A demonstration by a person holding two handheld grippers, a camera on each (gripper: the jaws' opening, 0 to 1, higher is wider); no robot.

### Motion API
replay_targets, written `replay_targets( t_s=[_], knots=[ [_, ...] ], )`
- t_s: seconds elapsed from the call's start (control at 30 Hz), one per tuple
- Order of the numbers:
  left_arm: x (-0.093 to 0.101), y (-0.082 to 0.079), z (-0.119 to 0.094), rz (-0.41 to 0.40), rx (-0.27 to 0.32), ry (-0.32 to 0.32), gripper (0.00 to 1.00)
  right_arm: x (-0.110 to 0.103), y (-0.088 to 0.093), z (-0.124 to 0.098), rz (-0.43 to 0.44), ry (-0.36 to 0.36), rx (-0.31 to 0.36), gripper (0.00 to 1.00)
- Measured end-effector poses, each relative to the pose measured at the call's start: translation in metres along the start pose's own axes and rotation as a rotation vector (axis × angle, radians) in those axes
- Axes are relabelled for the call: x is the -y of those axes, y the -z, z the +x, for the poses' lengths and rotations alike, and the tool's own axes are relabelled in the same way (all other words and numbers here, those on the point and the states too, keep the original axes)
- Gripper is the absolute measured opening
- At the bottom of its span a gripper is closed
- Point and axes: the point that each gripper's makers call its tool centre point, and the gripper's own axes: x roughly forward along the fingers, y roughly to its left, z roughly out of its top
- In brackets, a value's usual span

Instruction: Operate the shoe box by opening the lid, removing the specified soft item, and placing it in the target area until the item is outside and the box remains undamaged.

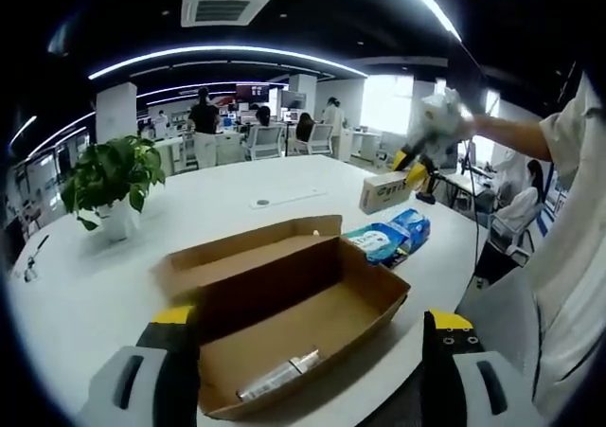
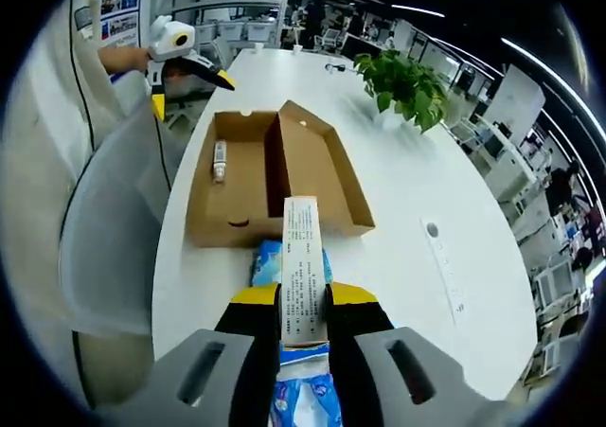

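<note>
Cardboard lies open on the white table: the shoe box has its lid folded right back and flat beside the tray, which leaves the inside free to reach into without straining the hinge. The right gripper has its jaws closed narrow on a small printed carton, held lengthwise along them and raised above the blue soft packs that lie on the table just beyond the box's short end — a sign, I judge, that the carton is being carried to or from that spot beside the box. The soft packs are outside the box already, so the removal part of the task looks done or nearly so; whether they are the specified item I cannot tell. One small tube-like item lies on the box floor. The left gripper hangs low at the near edge of the box, its jaws wide apart with nothing between them, apparently waiting. The left gripper view shows what the other cannot: the right gripper from outside, lifted well above the table with the carton in its tips, and the soft packs resting clear of the box wall. The right gripper view, looking down along the carton, gives the box's plan — tray and lid side by side — and a potted plant farther along the table.
</note>
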Motion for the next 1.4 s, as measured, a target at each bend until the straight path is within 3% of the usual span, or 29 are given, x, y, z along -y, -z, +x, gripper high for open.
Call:
replay_targets(
  t_s=[0.57, 1.4],
  knots=[
    [-0.009, -0.012, -0.008, -0.021, 0.026, -0.030, 1.00, 0.021, 0.039, -0.009, 0.026, 0.009, -0.054, 0.15],
    [-0.013, -0.001, -0.003, -0.004, -0.039, -0.050, 1.00, 0.048, 0.090, -0.001, 0.046, 0.015, -0.120, 0.15]
  ],
)
